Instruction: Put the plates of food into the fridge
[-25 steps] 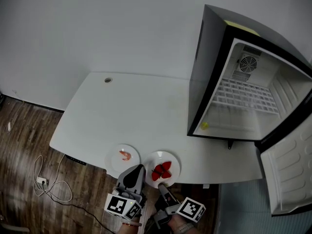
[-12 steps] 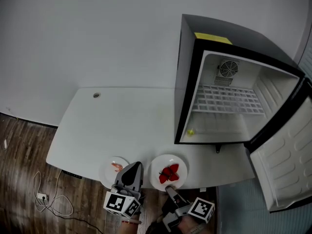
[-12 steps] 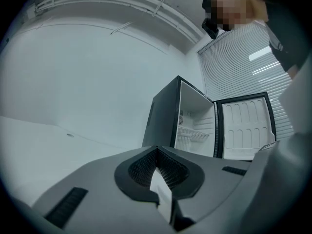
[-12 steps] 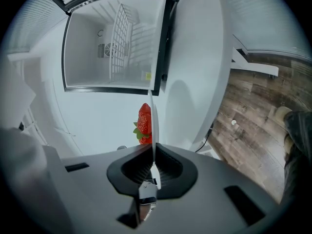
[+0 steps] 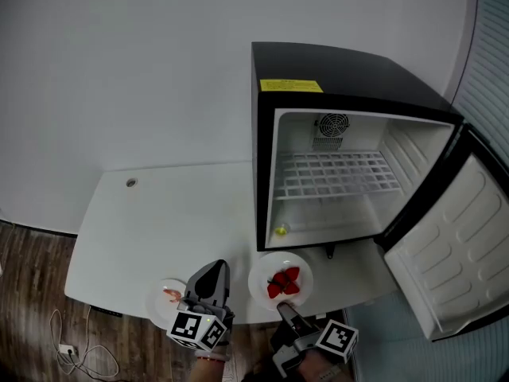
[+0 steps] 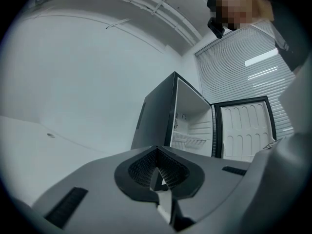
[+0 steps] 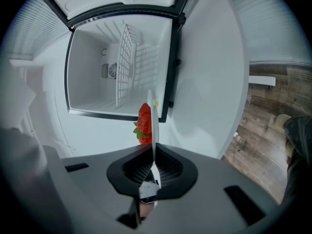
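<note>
Tongs (image 7: 152, 155) clamped on rim of white plate (image 7: 152, 123), seen edge-on. Strawberries (image 7: 143, 123) left of plate edge. Beyond the tongs: open fridge (image 7: 87, 94), wire shelf (image 7: 125, 67) inside.

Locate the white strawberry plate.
Head view, lower centre: the white plate of red strawberries is held by the right gripper, just before the open black fridge.

Fridge (image 5: 342, 78): door (image 5: 445, 253) stood wide open to the right, mouth facing the bench (image 5: 159, 221) front. Wire shelf (image 5: 338, 173) split the cavity into upper and lower bays. Small yellow object (image 5: 281, 231) sat at the lower bay's front left corner.
</note>
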Tool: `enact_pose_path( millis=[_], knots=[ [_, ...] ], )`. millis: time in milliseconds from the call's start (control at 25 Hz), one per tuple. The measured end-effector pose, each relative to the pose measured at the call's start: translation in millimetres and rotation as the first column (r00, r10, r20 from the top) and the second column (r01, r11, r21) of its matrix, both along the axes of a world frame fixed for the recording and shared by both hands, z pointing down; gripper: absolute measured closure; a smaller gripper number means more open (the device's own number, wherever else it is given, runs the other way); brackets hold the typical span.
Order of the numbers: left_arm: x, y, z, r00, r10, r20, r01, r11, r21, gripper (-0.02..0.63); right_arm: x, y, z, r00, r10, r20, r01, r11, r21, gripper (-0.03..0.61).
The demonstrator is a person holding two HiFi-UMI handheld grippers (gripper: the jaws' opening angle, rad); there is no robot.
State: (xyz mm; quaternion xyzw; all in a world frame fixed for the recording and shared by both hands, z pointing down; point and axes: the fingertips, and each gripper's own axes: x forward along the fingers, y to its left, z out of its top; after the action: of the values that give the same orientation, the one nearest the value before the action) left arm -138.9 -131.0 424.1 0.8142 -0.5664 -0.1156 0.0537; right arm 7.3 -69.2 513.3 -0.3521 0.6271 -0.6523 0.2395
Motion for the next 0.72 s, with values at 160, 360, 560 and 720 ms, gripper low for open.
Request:
enact_pose_path(
  millis=[160, 360, 560, 720],
  knots=[
    [9, -20, -6, 1.0, 0.014, -0.006, -0.014, 1.0, 0.003, 0.607, 19, -14, -6, 0.999, 0.052, 0.006, -0.052, 0.999, -0.005, 0.562],
    [16, -44, -10, 1.0, 0.019, -0.006, -0.019, 1.0, 0.008, 0.607, 35, -34, -10, 0.995, 0.096, 0.003, -0.096, 0.995, 0.007, 0.563],
    [22, -70, -9, 1.0, 0.022, -0.003, -0.022, 1.0, 0.019, 0.607, 52, -55, -3, 0.991, 0.131, -0.017, -0.131, 0.991, -0.009, 0.563],
    [24, -90, -10, 1.0, 0.014, 0.0, -0.014, 1.0, 0.019, 0.607, 63, -76, -3, 0.986, 0.165, -0.027, -0.165, 0.986, -0.018, 0.562]
  ],
)
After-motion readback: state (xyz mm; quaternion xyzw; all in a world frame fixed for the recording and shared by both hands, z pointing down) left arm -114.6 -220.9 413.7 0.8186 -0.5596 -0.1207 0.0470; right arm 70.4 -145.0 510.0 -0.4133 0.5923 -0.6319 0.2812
